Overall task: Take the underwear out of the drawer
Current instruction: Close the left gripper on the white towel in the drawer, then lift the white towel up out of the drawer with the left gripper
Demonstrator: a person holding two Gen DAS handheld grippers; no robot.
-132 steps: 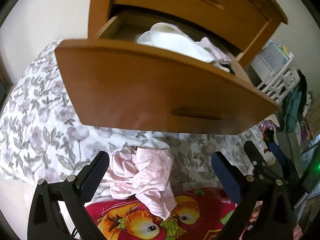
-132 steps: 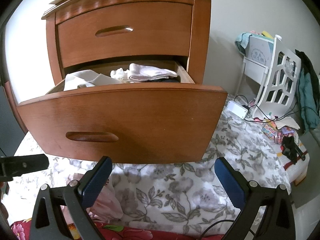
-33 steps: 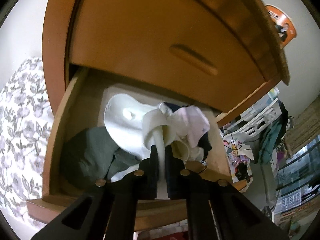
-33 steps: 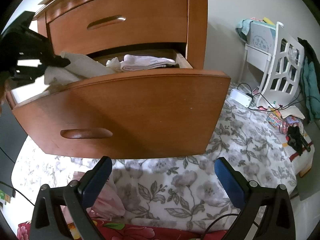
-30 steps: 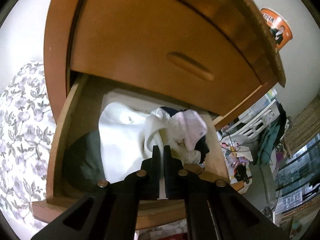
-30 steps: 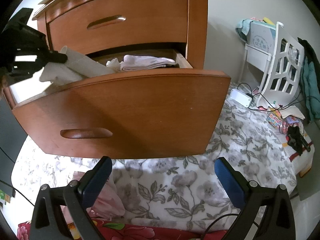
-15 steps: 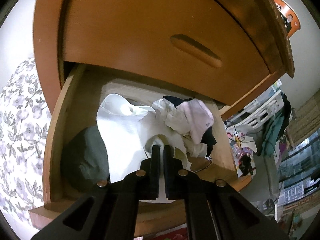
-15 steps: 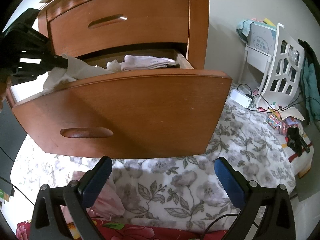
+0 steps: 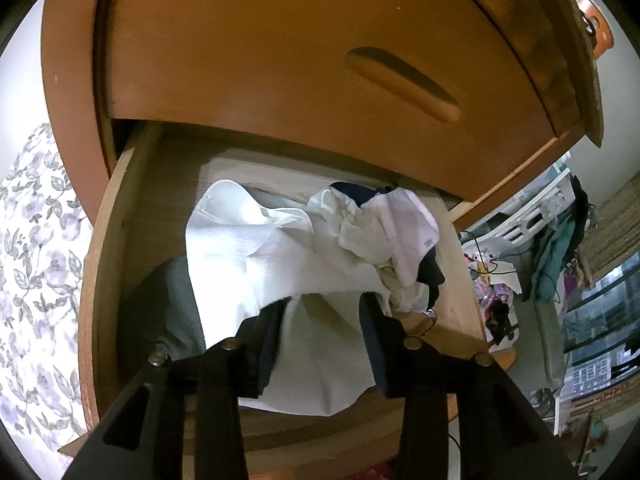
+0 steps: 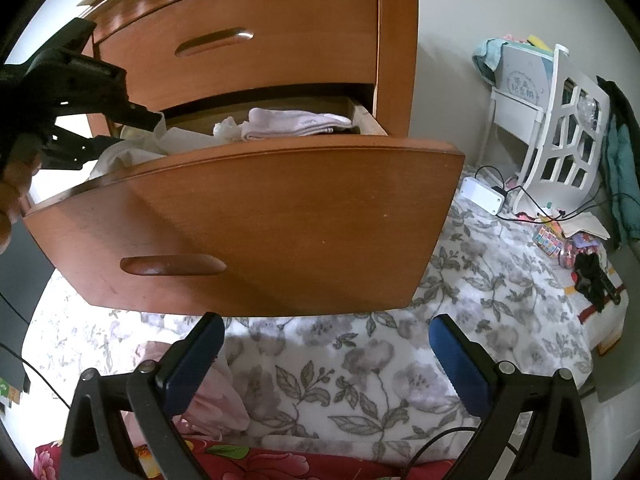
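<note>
The lower drawer [image 9: 108, 240] of a wooden nightstand is pulled out. Inside lie a white garment [image 9: 256, 256], pale pink underwear [image 9: 408, 224], a dark piece [image 9: 430, 276] and a grey garment [image 9: 172, 308]. My left gripper [image 9: 324, 304] hangs over the drawer's front edge. Its jaws are opening, and the white garment lies loose between them. The right wrist view shows that left gripper [image 10: 136, 130] at the drawer's left corner, above the drawer front [image 10: 260, 220]. My right gripper [image 10: 326, 326] is open and holds nothing, low over the bed in front of the drawer. A pink garment [image 10: 216, 396] lies on the bed by its left finger.
The upper drawer [image 10: 280, 40] is closed just above the open one. A flowered bedspread [image 10: 460, 320] and a red blanket [image 10: 280, 464] lie below. A white rack [image 10: 568, 128], a power strip [image 10: 482, 196] with cables and small clutter stand at the right. A hand [image 10: 12, 192] shows at the left edge.
The left gripper's jaws, shut on the white garment before, have parted. The gripper sank towards the drawer and the raised cloth settled back into it. The right gripper stayed still.
</note>
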